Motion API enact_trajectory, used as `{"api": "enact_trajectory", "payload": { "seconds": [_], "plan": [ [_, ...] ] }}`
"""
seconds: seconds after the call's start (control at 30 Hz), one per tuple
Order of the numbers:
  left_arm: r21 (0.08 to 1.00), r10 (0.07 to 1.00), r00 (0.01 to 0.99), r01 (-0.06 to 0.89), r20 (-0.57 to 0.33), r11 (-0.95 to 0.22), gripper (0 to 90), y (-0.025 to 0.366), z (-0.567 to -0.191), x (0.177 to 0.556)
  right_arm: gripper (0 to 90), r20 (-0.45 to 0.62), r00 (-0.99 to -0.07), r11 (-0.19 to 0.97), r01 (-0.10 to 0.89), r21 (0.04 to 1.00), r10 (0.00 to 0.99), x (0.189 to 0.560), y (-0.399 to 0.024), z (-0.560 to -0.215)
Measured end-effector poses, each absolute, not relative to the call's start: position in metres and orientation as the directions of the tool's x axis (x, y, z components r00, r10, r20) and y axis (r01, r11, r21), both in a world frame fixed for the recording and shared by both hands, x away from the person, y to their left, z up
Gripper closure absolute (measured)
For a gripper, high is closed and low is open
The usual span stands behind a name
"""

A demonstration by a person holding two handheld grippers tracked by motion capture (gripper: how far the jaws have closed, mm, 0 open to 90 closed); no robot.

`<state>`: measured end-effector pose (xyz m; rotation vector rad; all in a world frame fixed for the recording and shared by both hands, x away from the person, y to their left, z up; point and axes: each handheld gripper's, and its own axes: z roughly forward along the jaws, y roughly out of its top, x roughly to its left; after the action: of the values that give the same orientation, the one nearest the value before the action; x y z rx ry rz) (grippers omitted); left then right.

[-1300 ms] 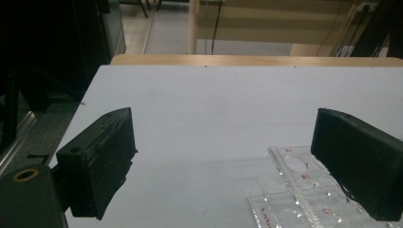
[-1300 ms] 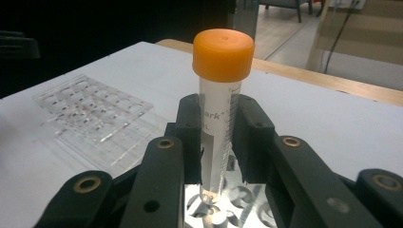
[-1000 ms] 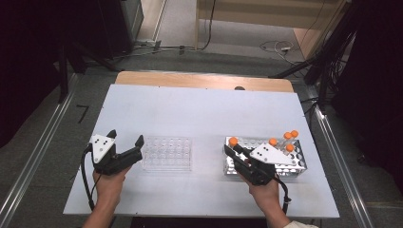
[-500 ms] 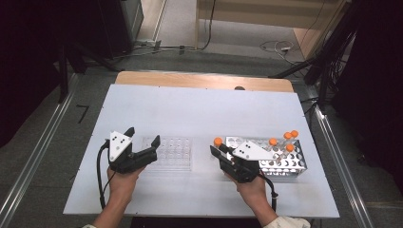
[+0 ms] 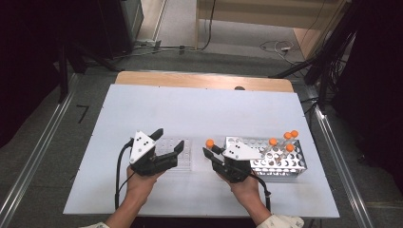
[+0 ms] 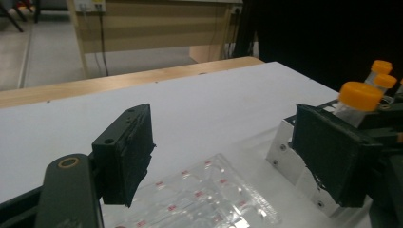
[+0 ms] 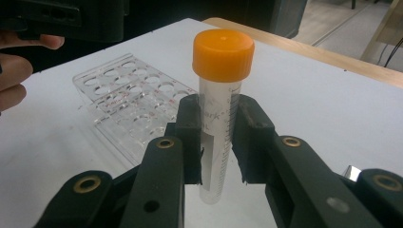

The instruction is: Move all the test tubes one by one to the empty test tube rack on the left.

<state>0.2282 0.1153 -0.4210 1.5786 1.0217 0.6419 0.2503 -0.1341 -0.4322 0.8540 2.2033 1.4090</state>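
A clear plastic tube rack (image 5: 183,156) lies on the white table, with its holes bare (image 7: 128,102). My left gripper (image 5: 168,140) hovers over the rack's left part. Its jaws have just been closing and stand open, with the rack (image 6: 204,199) below them and nothing pressed between the pads. My right gripper (image 5: 212,151) is just right of the clear rack, shut on an upright orange-capped tube (image 7: 218,137). The tube's cap (image 5: 209,143) rises above the jaws. That tube (image 6: 359,97) also appears past my left gripper's right jaw.
A metal wire rack (image 5: 285,164) stands right of my right hand and holds several orange-capped tubes (image 5: 289,136). A wooden strip (image 5: 204,81) runs along the table's far edge. A hand (image 7: 14,71) with the left gripper is at the left of the right gripper view.
My left gripper has moved right, onto the clear rack, and its jaws have narrowed. My right gripper has carried the tube left, away from the metal rack toward the clear rack.
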Motion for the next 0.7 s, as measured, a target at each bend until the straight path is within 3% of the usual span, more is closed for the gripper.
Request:
{"api": "enact_trajectory", "payload": {
  "seconds": [0.4,0.7],
  "plan": [
    [0.959,0.797,0.593,0.276,-0.116,-0.067,30.2,0.082,-0.421,0.233,71.9,-0.006,-0.744,0.331,0.290,0.898,0.668,0.252,-0.127,-0.439],
    [0.957,0.756,0.644,0.276,-0.118,-0.085,42.9,0.074,-0.424,0.233,71.9,-0.004,-0.752,0.338,0.291,0.895,0.659,0.252,-0.123,-0.444]
  ]
}}
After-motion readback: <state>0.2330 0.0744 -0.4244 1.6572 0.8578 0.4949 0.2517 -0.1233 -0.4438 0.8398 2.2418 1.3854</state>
